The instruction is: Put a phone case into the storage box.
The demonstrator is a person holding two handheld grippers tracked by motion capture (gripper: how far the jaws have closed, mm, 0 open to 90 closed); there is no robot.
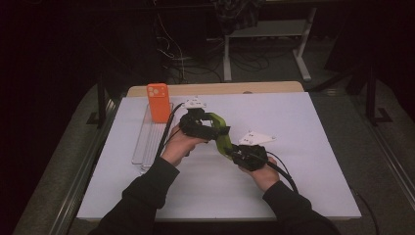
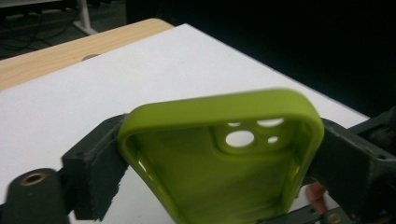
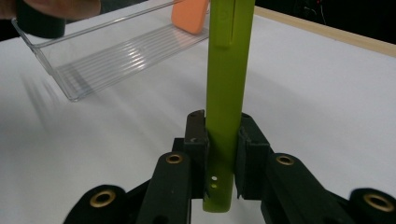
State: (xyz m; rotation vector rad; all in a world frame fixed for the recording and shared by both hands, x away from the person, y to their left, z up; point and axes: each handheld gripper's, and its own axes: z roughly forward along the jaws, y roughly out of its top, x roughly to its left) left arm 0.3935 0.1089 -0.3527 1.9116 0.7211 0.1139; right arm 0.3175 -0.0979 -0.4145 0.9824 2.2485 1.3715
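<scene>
A soft lime-green silicone phone case (image 1: 221, 135) is held above the white surface (image 1: 303, 147), approx. midway btwn both hands. It is clamped edge-on by the fingers of the right gripper (image 3: 222, 140), w/ pads pressed on both faces near its lower end. In the left gripper view the case's camera end sits across the left gripper (image 2: 219, 158), w/ fingers set wide at each side edge; actual pressing contact cannot be told. An orange phone case (image 1: 158, 102) is stood upright in a clear plastic tray (image 1: 147, 142), left of the hands.
</scene>
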